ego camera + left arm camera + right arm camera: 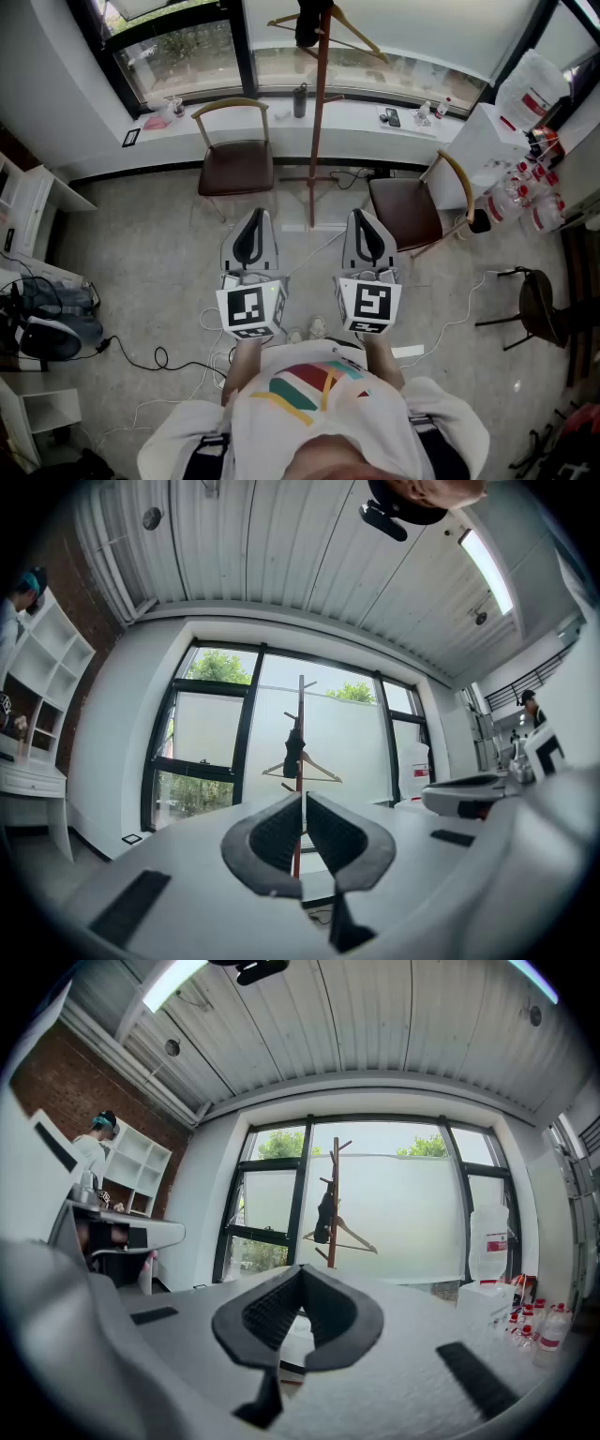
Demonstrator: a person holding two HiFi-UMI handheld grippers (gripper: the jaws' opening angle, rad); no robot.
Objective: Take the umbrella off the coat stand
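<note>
A wooden coat stand [317, 122] rises in front of the window, between two chairs. A folded black umbrella [308, 22] hangs near its top, beside a wooden clothes hanger [352, 36]. Both grippers are held side by side, well short of the stand and pointing at it. My left gripper [253, 220] is shut and empty, and so is my right gripper [364, 217]. In the left gripper view the umbrella [294, 752] hangs far beyond the closed jaws of the left gripper [304, 803]. The right gripper view shows the umbrella [325, 1215] above the right gripper [300, 1279].
A brown chair [234, 159] stands left of the stand and another [408, 211] to its right. A dark bottle [299, 98] sits on the windowsill. Cables [164, 361] trail over the floor. A white table with bottles [511, 150] and a black stool [534, 300] are at the right.
</note>
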